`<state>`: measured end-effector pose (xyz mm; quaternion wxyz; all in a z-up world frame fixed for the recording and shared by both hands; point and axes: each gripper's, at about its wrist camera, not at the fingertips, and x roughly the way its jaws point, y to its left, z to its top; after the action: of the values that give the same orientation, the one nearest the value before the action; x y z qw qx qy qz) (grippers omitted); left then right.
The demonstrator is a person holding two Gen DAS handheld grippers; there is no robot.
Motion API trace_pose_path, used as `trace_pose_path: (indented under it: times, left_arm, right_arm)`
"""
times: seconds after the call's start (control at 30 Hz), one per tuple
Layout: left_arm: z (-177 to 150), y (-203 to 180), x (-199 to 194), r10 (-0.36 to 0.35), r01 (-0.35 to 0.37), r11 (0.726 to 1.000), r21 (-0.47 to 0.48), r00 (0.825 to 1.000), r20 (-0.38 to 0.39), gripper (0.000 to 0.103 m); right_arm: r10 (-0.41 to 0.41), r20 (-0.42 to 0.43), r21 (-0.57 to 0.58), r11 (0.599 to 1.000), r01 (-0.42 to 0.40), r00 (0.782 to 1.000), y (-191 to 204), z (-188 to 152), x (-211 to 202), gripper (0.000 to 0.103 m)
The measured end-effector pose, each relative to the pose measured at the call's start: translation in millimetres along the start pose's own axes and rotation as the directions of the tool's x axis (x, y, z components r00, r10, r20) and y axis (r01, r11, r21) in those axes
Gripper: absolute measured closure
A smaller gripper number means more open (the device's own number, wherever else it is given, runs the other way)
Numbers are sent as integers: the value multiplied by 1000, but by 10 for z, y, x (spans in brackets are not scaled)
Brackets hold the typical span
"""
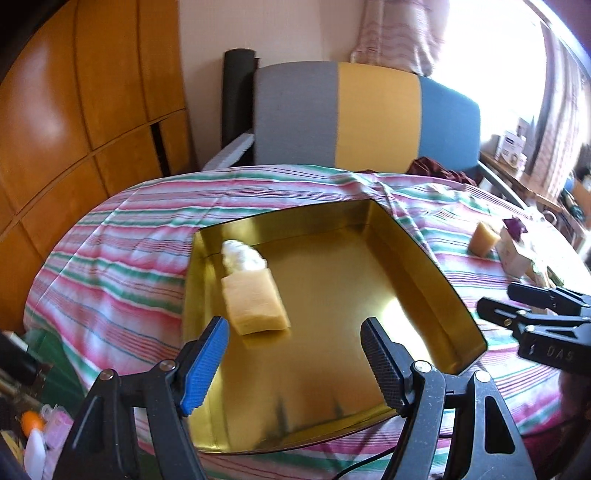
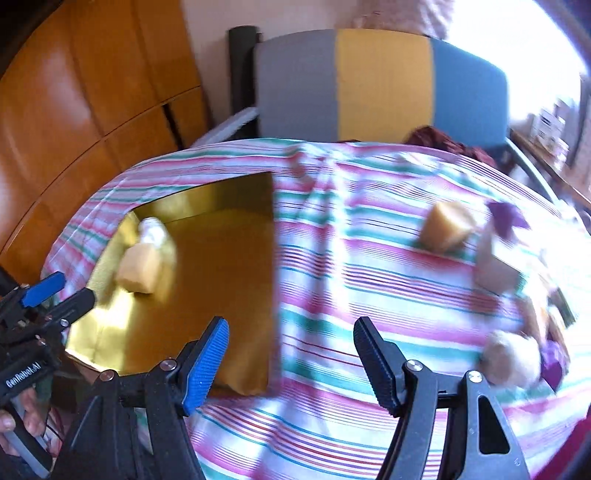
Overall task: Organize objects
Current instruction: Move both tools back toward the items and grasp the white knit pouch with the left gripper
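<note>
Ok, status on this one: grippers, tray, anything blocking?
Left gripper open, empty, over gold tray. Right gripper open, empty. Yellow block in tray. Nothing blocking.

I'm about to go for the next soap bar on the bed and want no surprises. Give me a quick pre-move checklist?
1. Right gripper open and empty: ok.
2. Left gripper open and empty: ok.
3. Shallow gold metal tray has free floor: ok.
4. Yellow rectangular soap bar and white crumpled wad inside tray: ok.
5. Loose yellow soap block unobstructed on striped bedsheet: ok.
6. Blurred items at right identifiable: cannot tell.

A home bedroom: striped bedsheet (image 1: pixel 122 236), wooden wardrobe (image 1: pixel 74 110), and curtains (image 1: pixel 399 29).
</note>
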<state>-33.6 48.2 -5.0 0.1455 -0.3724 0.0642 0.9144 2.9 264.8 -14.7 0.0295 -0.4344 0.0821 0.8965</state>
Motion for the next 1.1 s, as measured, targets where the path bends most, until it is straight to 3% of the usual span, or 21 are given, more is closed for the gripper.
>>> trace_pose_path:
  times: [0.2,0.4,0.57,0.73,0.83,1.03,1.1]
  left_arm:
    - [125,-326,64,-54,54,996,76,999,5,28]
    - [280,-757,94,-122,119,979,164,992,11,28]
    - [375,-1233,154,-196,193,948,252,980,-12,28]
    - [441,-1683,278,-277,283,910,303,959,-64,28]
    - [435,-1987,374,-334,349,876,334,937,-103,28]
    - [356,-2642,532,-443,480,761,437,876,-192,28]
    - [315,-2878,577,-473,517,706,484,853,-222,25]
  right_arm:
    - [-133,-9,125,983,133,991,-729,-148,-204,32]
    - [-275,-18,255,929,270,961,-1472,-309,-570,32]
    - [-376,-34,325,872,366,926,-1913,-414,-862,32]
    - [-422,-44,382,830,406,905,-2197,-528,-1066,32]
    - [-435,-59,410,810,419,899,-2319,-609,-1097,32]
    - [-419,-62,438,804,402,906,-2403,-666,-1066,32]
    - [-416,-60,457,797,396,907,-2450,-666,-1065,32]
